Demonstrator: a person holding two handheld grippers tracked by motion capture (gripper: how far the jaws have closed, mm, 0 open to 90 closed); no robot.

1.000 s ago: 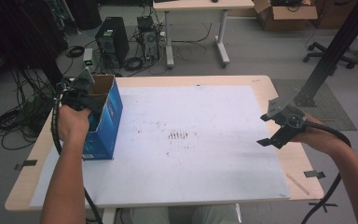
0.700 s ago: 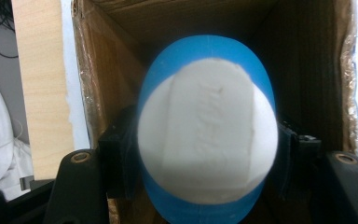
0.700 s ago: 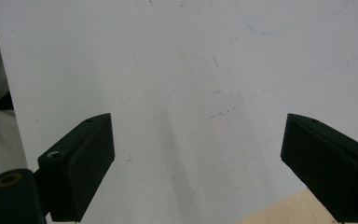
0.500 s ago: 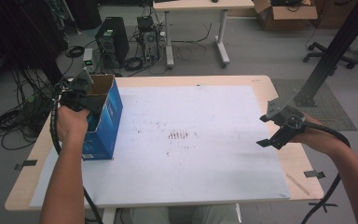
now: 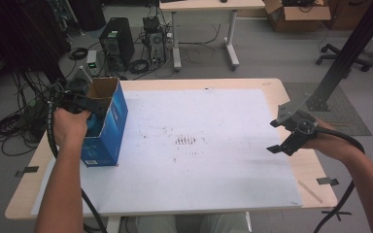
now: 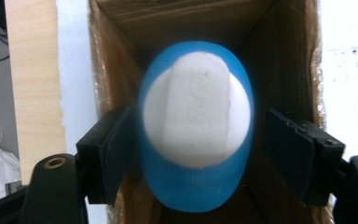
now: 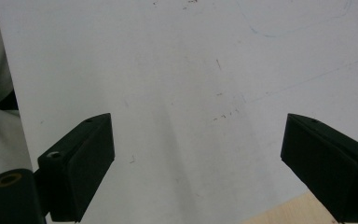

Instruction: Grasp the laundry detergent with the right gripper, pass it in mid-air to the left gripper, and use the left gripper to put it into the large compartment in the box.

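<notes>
The left tool [image 6: 193, 154], just opening, frees a smooth blue-and-white oval object [image 6: 196, 126] inside the cardboard box [image 6: 284, 42].

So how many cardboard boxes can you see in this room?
2. A blue-sided cardboard box stands open on the table's left part, under the left gripper. A brown cardboard box sits on the floor at the far right. Others may be hidden.

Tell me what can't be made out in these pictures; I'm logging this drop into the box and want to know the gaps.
- Blue-and-white object, left gripper view: blurred, so what it is stays unclear; the left gripper has just been opening around it, and contact with the left pad cannot be told.
- Box floor: hidden by the object.
- High view: the box walls and left hand hide the object.
</notes>
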